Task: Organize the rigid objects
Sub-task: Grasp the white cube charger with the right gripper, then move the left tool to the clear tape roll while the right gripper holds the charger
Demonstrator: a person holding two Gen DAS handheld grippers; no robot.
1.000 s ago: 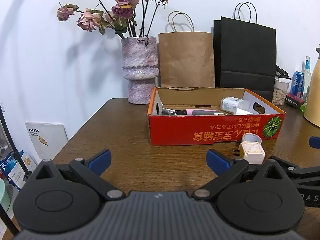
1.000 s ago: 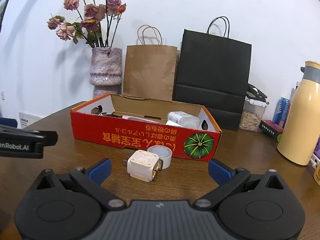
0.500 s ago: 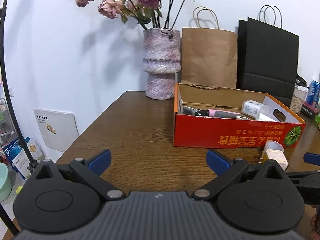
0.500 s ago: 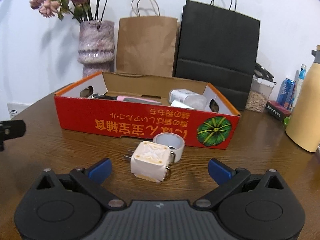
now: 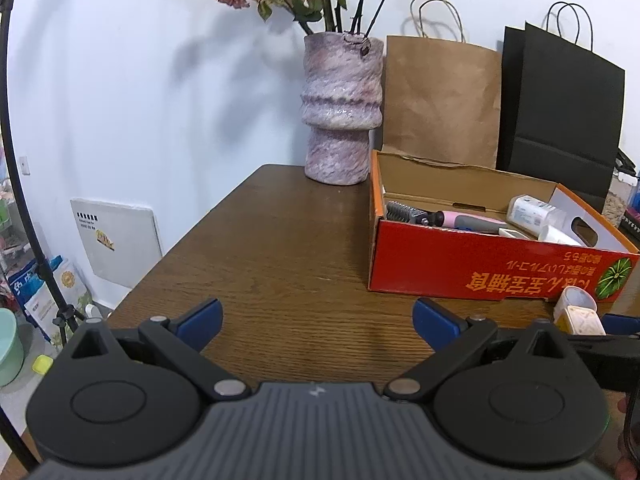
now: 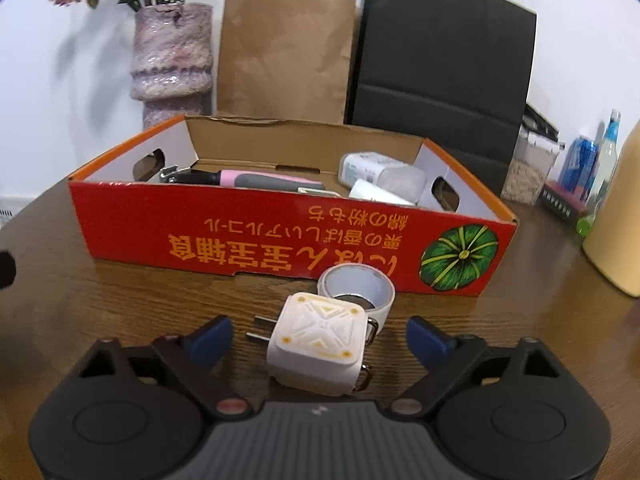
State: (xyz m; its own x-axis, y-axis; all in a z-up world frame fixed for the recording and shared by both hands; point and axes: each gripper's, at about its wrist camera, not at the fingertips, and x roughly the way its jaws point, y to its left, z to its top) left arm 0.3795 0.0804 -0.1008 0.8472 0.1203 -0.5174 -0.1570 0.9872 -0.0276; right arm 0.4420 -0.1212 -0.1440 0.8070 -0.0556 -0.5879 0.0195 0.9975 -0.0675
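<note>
The right gripper (image 6: 318, 336), jaws narrowing but clear, straddles the cream cube-shaped wall plug (image 6: 318, 350); the left gripper (image 5: 316, 318) hangs wide apart over the brown wooden table (image 5: 280, 248).

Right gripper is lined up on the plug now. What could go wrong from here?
1. The right gripper has just been closing, with the plug between its pads, not yet pressed. The plug sits skewed and may twist out.
2. The tape roll sits right behind the plug, seemingly touching it, so a push forward could shove it against the box.
3. The prongs point toward the left pad, which may catch them.
</note>
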